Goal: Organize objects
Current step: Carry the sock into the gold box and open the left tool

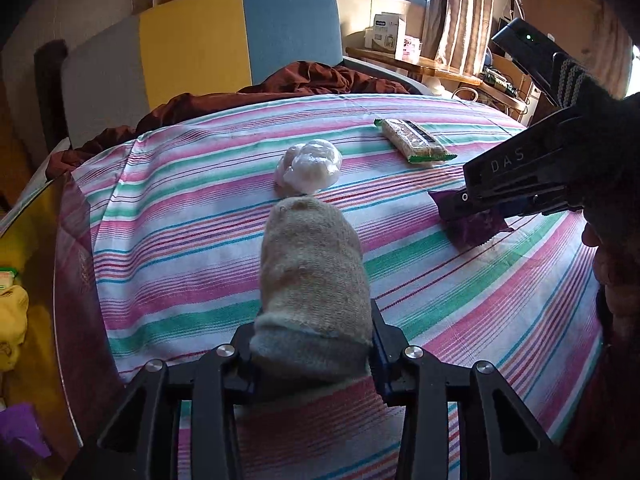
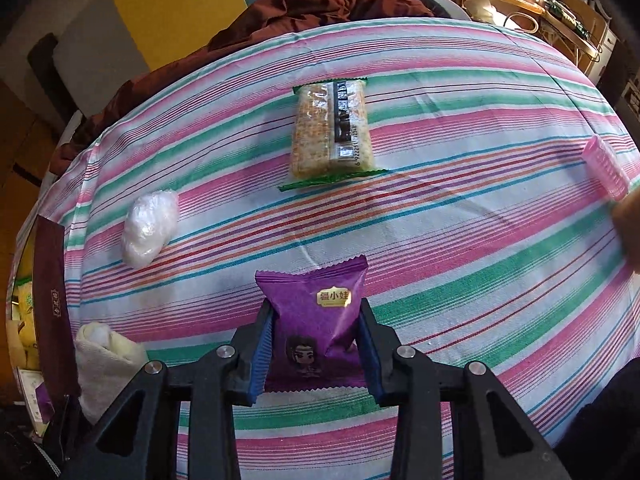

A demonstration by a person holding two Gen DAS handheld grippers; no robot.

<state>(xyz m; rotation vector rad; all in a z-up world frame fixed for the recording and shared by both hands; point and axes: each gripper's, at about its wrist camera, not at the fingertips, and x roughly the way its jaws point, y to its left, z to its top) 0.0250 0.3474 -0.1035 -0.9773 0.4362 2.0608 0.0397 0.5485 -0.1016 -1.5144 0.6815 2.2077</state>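
Note:
A rolled beige sock (image 1: 310,264) sticks forward from my left gripper (image 1: 312,344), whose pads press on its lower end. The same sock (image 2: 104,356) shows at the lower left of the right wrist view. My right gripper (image 2: 316,320) is shut on a purple snack packet (image 2: 316,292) that rests on the striped cloth (image 2: 460,240). In the left wrist view that gripper (image 1: 460,204) comes in from the right and points down onto the packet (image 1: 476,232). A white plastic-wrapped bundle (image 1: 310,166) lies just beyond the sock. Further back lies a green-edged cracker packet (image 1: 412,140).
A pink hair roller (image 2: 606,168) lies near the cloth's right edge. A dark maroon box wall (image 1: 76,240) runs along the left edge, with yellow items (image 1: 12,320) behind it. A brown blanket (image 1: 312,80) and a colourful chair back (image 1: 192,44) stand behind the table.

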